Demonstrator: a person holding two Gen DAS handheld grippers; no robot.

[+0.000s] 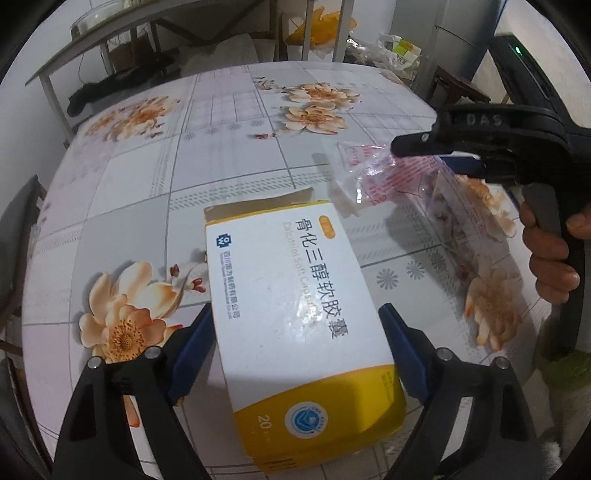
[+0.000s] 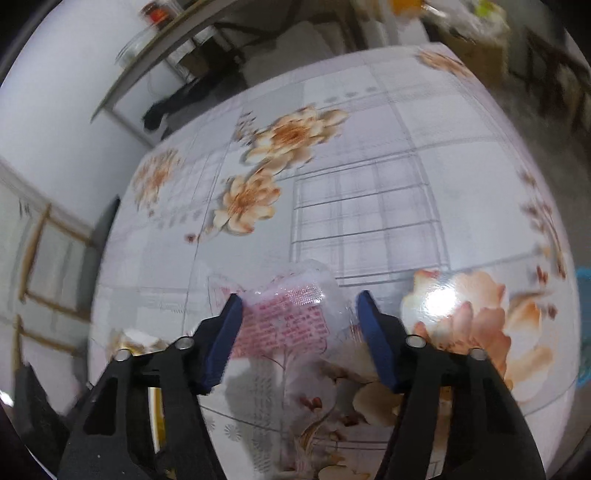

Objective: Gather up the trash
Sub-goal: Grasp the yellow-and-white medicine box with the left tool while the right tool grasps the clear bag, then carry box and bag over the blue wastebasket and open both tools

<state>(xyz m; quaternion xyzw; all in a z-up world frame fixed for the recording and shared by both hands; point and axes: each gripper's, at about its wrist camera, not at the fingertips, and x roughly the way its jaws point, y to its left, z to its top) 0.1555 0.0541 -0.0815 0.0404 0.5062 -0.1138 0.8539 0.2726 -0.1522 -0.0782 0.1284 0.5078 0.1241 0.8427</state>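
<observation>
A white and yellow medicine box (image 1: pixel 299 306) with an open end flap sits between the fingers of my left gripper (image 1: pixel 297 317); both blue pads press its sides, just above the table. A clear plastic bag with pink print (image 1: pixel 373 177) lies crumpled on the table to the right. My right gripper (image 1: pixel 436 147) hovers over it from the right. In the right wrist view the bag (image 2: pixel 295 317) lies between the fingers of my open right gripper (image 2: pixel 299 306), which do not press it.
The table (image 1: pixel 236 155) has a floral, grid-patterned cloth. Beyond its far edge are a metal shelf frame (image 1: pixel 110 44), an orange bag (image 1: pixel 321 22) and white plastic bags (image 1: pixel 399 51). A dark chair (image 1: pixel 18 236) stands at the left edge.
</observation>
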